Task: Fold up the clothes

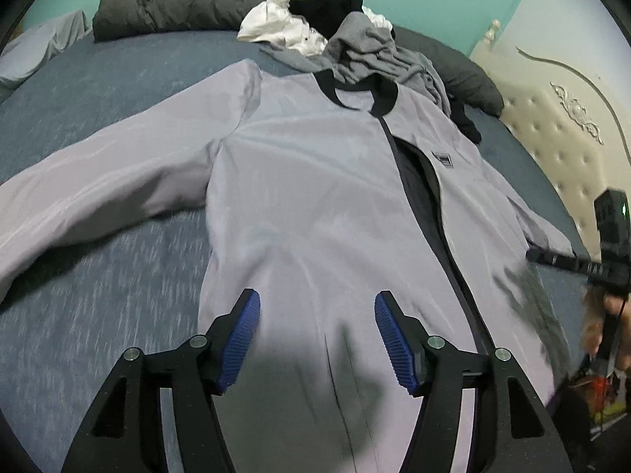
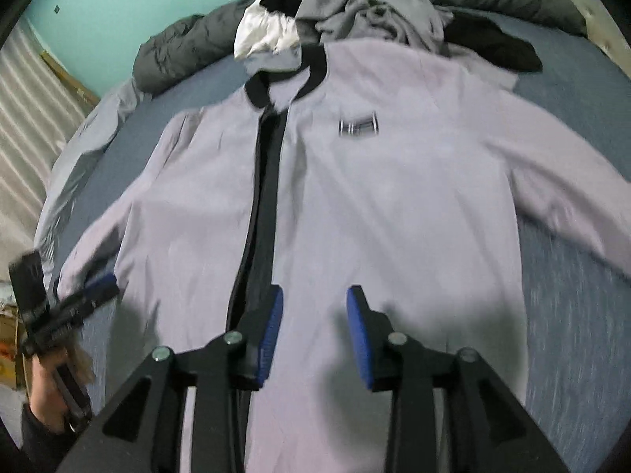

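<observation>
A pale lilac zip jacket (image 1: 315, 181) (image 2: 374, 197) with a black collar lies spread face up on the blue bed, its front partly unzipped and both sleeves stretched outward. My left gripper (image 1: 317, 315) hovers open over the jacket's lower left panel, nothing between its blue pads. Over the lower hem, just right of the zip, my right gripper (image 2: 314, 311) hangs open and empty. The right gripper (image 1: 552, 260) also shows at the right edge of the left wrist view, and the left gripper (image 2: 90, 287) at the left edge of the right wrist view, held by a hand.
A heap of grey, white and black clothes (image 1: 355, 39) (image 2: 355, 12) lies just beyond the collar. A dark grey duvet (image 1: 165, 4) (image 2: 177, 47) runs along the far side. A cream tufted headboard (image 1: 552, 118) stands at the right. Blue sheet (image 1: 98, 295) shows around the jacket.
</observation>
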Demonstrator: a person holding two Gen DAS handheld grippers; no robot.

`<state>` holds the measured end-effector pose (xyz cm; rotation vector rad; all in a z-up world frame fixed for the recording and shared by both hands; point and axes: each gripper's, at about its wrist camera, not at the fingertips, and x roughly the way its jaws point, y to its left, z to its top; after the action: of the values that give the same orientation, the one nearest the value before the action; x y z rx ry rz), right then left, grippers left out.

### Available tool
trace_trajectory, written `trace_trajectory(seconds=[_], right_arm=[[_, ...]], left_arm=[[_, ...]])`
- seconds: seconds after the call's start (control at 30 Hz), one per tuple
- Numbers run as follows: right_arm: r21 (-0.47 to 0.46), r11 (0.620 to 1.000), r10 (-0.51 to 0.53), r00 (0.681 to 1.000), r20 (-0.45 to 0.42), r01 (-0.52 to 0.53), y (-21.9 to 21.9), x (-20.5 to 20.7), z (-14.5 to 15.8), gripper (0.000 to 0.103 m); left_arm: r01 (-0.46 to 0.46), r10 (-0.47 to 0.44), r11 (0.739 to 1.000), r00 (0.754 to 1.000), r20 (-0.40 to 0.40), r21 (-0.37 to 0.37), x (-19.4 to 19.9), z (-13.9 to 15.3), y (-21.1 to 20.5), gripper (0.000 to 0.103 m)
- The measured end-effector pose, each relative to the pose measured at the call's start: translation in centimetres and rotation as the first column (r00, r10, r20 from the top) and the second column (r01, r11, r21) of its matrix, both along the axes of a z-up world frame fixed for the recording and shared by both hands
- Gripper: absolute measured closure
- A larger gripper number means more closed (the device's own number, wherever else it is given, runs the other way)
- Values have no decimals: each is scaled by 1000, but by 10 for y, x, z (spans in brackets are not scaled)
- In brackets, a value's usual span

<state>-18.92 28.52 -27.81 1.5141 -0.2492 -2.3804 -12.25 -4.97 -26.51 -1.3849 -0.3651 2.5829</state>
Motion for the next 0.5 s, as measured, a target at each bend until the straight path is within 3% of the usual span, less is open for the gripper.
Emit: trace_trajectory(seconds=[0.2,0.47,0.5], right_arm=[[22,995,96,987,127,-99,-31,59,-21,70],[93,973,192,967,170,-210,-82,105,-44,70],[107,973,187,968,166,-206,-84,107,-46,74]], left_arm=[[-20,20,1000,999,27,0,43,23,-7,37],[-23,24,999,1000,15,-39,89,46,-18,36],[-24,24,999,1000,13,-44,94,48,-19,36]])
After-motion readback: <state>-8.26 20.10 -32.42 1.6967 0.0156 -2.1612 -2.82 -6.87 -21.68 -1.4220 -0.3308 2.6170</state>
